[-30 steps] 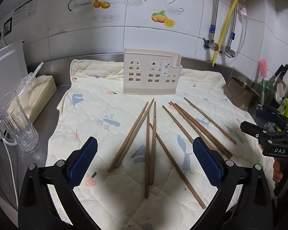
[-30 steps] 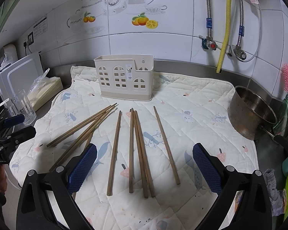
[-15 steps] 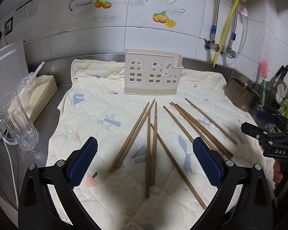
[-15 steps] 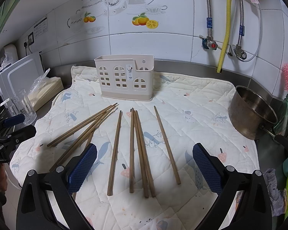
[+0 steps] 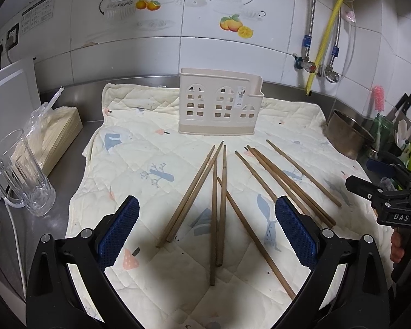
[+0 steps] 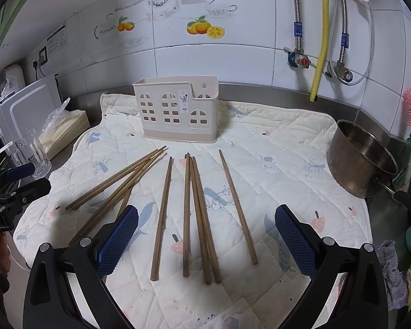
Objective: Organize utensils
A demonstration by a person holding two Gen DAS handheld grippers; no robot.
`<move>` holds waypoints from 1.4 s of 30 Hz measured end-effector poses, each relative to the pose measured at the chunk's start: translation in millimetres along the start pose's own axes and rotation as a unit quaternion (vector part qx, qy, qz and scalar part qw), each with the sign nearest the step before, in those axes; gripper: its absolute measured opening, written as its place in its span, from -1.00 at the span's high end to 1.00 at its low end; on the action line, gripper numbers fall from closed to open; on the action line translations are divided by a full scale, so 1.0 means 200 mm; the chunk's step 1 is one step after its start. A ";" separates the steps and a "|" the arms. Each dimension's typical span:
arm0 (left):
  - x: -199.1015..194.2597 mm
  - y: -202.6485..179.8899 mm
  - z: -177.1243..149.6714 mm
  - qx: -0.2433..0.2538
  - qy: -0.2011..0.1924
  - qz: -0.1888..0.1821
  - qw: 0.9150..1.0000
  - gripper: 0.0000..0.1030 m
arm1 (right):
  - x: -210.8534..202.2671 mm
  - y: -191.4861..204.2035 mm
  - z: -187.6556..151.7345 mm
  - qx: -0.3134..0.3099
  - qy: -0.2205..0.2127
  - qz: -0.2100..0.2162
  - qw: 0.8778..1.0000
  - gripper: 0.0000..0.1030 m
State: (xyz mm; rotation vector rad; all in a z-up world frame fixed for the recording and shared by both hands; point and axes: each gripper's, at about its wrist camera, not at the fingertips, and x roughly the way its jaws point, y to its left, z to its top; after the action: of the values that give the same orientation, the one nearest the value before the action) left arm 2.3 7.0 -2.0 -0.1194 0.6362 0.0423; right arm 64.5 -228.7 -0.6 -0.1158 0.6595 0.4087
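Note:
Several brown wooden chopsticks lie spread on a cream quilted mat; they also show in the right wrist view. A beige utensil holder with window cut-outs stands upright behind them, also in the right wrist view. My left gripper is open and empty, hovering above the near ends of the left chopsticks. My right gripper is open and empty above the near ends of the right chopsticks. Each gripper shows at the edge of the other's view.
A glass mug and a bagged stack of flat wooden sticks stand on the steel counter at the left. A metal pot sits at the mat's right edge. A tiled wall with pipes is behind.
Both grippers have barely shifted; the left view has drifted slightly. The chopsticks and holder have not moved.

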 end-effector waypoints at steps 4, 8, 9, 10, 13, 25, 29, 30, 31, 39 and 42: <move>0.00 0.00 0.00 0.000 0.000 0.000 1.000 -0.90 | 0.01 -0.01 0.00 0.002 0.000 0.002 1.000 -0.88; 0.01 0.01 0.01 0.002 -0.002 0.001 1.000 -0.90 | 0.02 -0.02 -0.01 0.005 -0.002 0.005 1.000 -0.88; 0.01 0.01 0.01 0.002 -0.003 0.002 1.000 -0.90 | 0.02 -0.02 -0.01 0.005 -0.002 0.006 1.000 -0.88; 0.01 0.02 0.01 0.003 -0.004 0.004 1.000 -0.90 | 0.03 -0.02 -0.01 0.005 -0.003 0.006 1.000 -0.88; 0.02 0.05 0.03 0.004 -0.009 0.010 1.000 -0.90 | 0.05 -0.04 -0.01 0.002 -0.001 0.005 1.000 -0.88; 0.07 0.26 0.06 0.008 0.001 0.023 1.000 -0.63 | 0.15 -0.14 -0.06 0.013 0.023 0.004 1.000 -0.85; 0.15 0.30 0.03 0.021 0.035 -0.007 0.999 -0.21 | 0.20 -0.19 -0.09 0.019 0.035 0.005 0.999 -0.63; 0.17 0.30 0.03 0.023 0.041 -0.016 0.999 -0.14 | 0.21 -0.19 -0.09 0.021 0.039 0.006 0.999 -0.60; 0.19 0.29 0.02 0.026 0.048 -0.024 0.998 -0.11 | 0.23 -0.20 -0.09 0.023 0.042 0.006 0.999 -0.59; 0.41 0.23 -0.03 0.064 0.107 -0.061 0.990 0.58 | 0.31 -0.25 -0.12 0.031 0.062 0.011 0.998 -0.30; 0.47 0.22 -0.04 0.071 0.122 -0.065 0.988 0.62 | 0.32 -0.28 -0.13 0.037 0.065 0.009 0.997 -0.24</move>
State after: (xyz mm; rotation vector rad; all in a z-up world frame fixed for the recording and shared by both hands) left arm 69.4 49.9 -67.7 -0.0272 0.8715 -0.1454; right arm 118.9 -264.8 -62.2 -0.0660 0.8034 0.3948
